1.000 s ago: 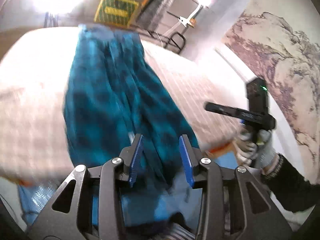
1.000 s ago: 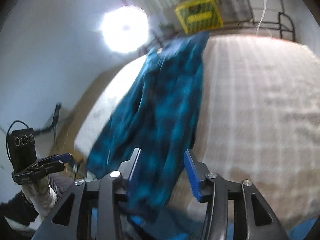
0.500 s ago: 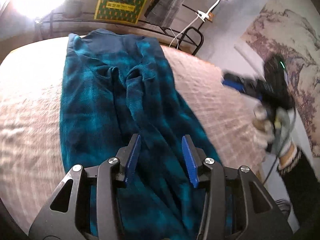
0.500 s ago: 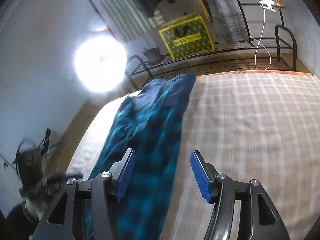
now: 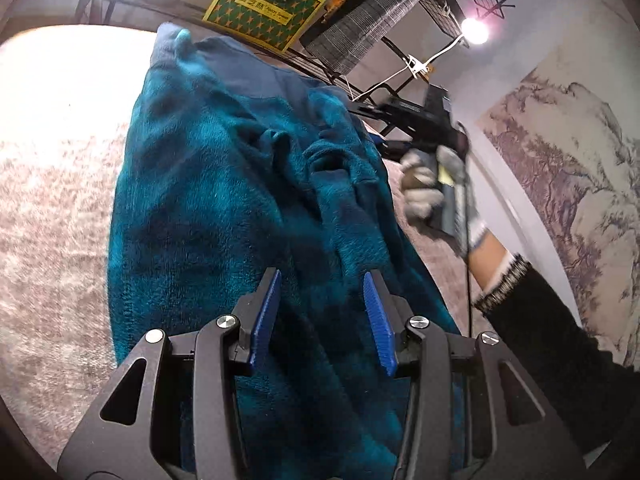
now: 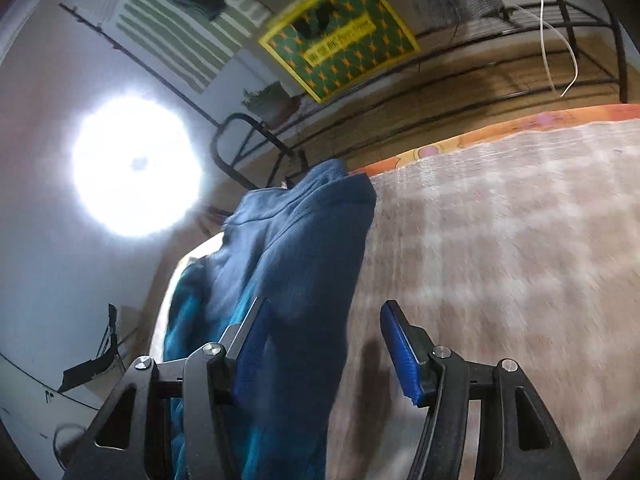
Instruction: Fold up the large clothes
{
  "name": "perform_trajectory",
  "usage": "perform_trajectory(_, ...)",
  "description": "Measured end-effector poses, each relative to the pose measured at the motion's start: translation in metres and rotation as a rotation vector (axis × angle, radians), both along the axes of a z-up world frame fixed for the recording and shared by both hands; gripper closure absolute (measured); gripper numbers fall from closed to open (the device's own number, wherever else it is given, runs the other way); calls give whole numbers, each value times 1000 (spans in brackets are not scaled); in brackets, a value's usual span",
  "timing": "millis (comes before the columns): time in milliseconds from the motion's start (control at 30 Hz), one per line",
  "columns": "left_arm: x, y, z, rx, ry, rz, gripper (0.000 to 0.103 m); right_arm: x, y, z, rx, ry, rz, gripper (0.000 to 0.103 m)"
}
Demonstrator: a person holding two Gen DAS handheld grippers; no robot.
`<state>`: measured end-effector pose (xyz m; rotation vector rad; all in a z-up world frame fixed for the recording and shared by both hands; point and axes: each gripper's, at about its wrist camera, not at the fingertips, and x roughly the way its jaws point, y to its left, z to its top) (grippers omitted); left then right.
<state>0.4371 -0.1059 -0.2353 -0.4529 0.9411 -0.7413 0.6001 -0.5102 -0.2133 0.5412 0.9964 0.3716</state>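
The teal plaid fleece garment [image 5: 248, 208] lies stretched lengthwise on the pale checked bedspread [image 5: 52, 220], its plain darker-blue band [image 6: 304, 240] at the far end near the black metal bed frame [image 6: 520, 92].

The left gripper [image 5: 322, 312] hangs over the near part of the garment with its blue pads [image 5: 264, 320] set apart at a middling gap; the jaws have just been opening. Fleece shows in the gap behind them, but the pads do not seem to press on it, though the view here is too steep to be sure of contact.

The right gripper [image 6: 324, 344] is also parted, a little wider, after its jaws have just been closing somewhat. Its left pad [image 6: 252, 352] lies over the garment's blue edge, the right pad [image 6: 400, 356] over bare bedspread; nothing is clamped between them.

In the left wrist view, a gloved hand [image 5: 436, 188] in a dark sleeve [image 5: 560, 340] holds the right gripper's handle just beside the garment's right edge
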Motion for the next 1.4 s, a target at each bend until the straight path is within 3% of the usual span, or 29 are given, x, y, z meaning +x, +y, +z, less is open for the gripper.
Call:
perform_trajectory(33,-1,0,-3,-2,-1,-4,60,7,5,-2,-29,-5,3,80)
perform_trajectory(67,-1,1,-4,-3,-4,-9,60,10,10,-1,-57,-7,11,94)
perform_trajectory(100,-2,1,-4,-6,-9,-14,60,12,17,5,-126,-15,19,97)
perform_trajectory(233,-11,-5,-2,20,-46,-39,60,24,60,58,-565,-127,126,100)
perform_trajectory(300,-13,-11,-4,57,-55,-48,60,30,78,76,-678,-199,184,101)
perform_trajectory(367,-14,-15,-4,71,-57,-56,60,36,89,66,-741,-215,212,101)
perform_trajectory(467,-14,-12,-6,64,-47,-41,60,46,91,13,-844,-114,204,101)
perform_trajectory(533,-15,-10,-6,63,-46,-31,60,42,84,-4,-839,-125,181,101)
perform_trajectory(600,-17,-11,-6,73,-53,-32,60,41,71,1,-753,-128,148,100)
perform_trajectory(667,-18,-14,-5,84,-59,-31,60,40,63,10,-737,-117,113,85)
perform_trajectory(700,-17,-15,-5,89,-58,-32,60,36,61,16,-756,-130,96,72)
perform_trajectory(733,-14,-16,-4,92,-57,-31,60,29,57,27,-768,-151,79,70)
perform_trajectory(833,-17,-19,0,104,-69,-23,60,3,40,55,-656,-165,45,70)
perform_trajectory(967,-26,-15,17,128,-97,2,60,-42,31,101,-587,-211,41,70)
perform_trajectory(1133,-55,3,77,146,-181,19,60,-122,23,169,-511,-295,33,68)
perform_trajectory(1233,-87,19,124,174,-265,30,60,-179,16,209,-462,-341,16,68)
perform_trajectory(1400,-147,54,183,171,-332,80,60,-278,11,268,-391,-420,3,67)
